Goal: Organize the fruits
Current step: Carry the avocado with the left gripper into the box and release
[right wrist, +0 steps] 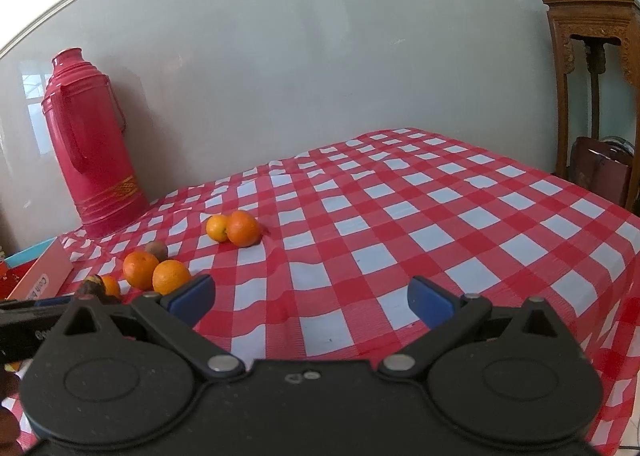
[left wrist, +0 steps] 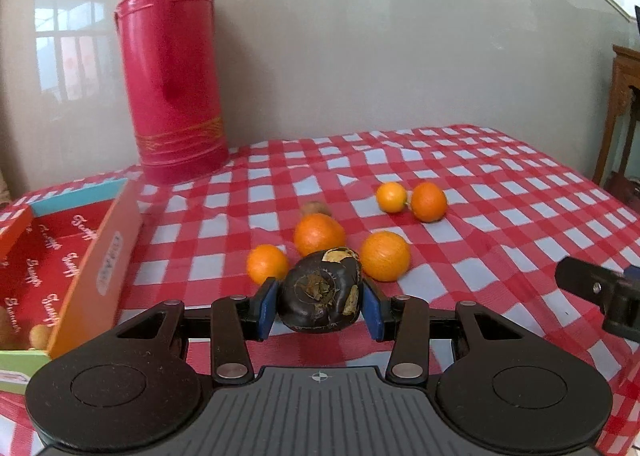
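My left gripper is shut on a dark, round water chestnut, held a little above the checked tablecloth. Just beyond it lie three oranges, with a small brown fruit behind them. Two more small oranges sit farther right. An open red and orange box stands to the left, with pale fruit in its near corner. My right gripper is open over bare cloth, with nothing between its fingers. In the right wrist view the oranges lie to its left, and the held chestnut shows at the left edge.
A tall red thermos stands at the back left against the grey wall. A carved wooden stand with a blue pot is off the table's right side. The table's right edge drops away there.
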Available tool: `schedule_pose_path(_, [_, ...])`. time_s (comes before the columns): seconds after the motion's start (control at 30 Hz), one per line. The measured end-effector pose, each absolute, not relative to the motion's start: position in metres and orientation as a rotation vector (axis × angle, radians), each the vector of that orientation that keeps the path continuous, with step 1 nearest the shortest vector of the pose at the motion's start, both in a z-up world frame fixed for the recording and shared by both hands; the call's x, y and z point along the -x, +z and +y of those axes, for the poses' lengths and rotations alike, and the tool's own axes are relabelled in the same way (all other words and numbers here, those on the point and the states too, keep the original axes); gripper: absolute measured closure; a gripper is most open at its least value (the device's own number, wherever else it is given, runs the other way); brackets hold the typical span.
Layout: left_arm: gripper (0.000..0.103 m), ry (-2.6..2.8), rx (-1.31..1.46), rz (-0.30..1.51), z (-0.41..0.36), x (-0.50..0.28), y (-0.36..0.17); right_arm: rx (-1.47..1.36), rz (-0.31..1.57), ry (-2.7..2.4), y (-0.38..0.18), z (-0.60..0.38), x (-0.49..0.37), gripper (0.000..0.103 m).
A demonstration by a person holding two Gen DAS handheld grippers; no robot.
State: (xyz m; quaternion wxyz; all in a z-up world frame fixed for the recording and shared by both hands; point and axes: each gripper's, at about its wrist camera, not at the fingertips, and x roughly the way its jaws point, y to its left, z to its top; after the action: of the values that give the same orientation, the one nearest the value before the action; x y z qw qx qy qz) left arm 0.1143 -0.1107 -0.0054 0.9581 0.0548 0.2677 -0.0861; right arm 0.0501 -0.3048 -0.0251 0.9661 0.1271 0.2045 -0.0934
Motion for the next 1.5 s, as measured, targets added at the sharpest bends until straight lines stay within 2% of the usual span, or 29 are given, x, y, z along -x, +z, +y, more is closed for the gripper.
schedule_pose_path(0.33, [0.059, -0.068, -0.109, 0.502, -0.065, -0.110, 0.011, -0.246, 0.423, -0.154, -0.025, -0.290, -0.055, 0.006])
schedule_pose_path(0.67, [0.059, 0.131, -0.056, 0.492, 0.020, -0.118, 0.017, -0.205, 0.433, -0.101, -0.025, -0.263, -0.064, 0.006])
schedule_pose_path(1.0, [0.059, 0.262, 0.012, 0.562, 0.081, -0.134, -0.002, -0.173, 0.450, -0.048, -0.028, -0.236, -0.074, 0.006])
schedule_pose_path(1.5, [0.058, 0.274, 0.036, 0.598, 0.083, -0.149, -0.010, -0.148, 0.466, 0.006, -0.031, -0.211, -0.084, 0.006])
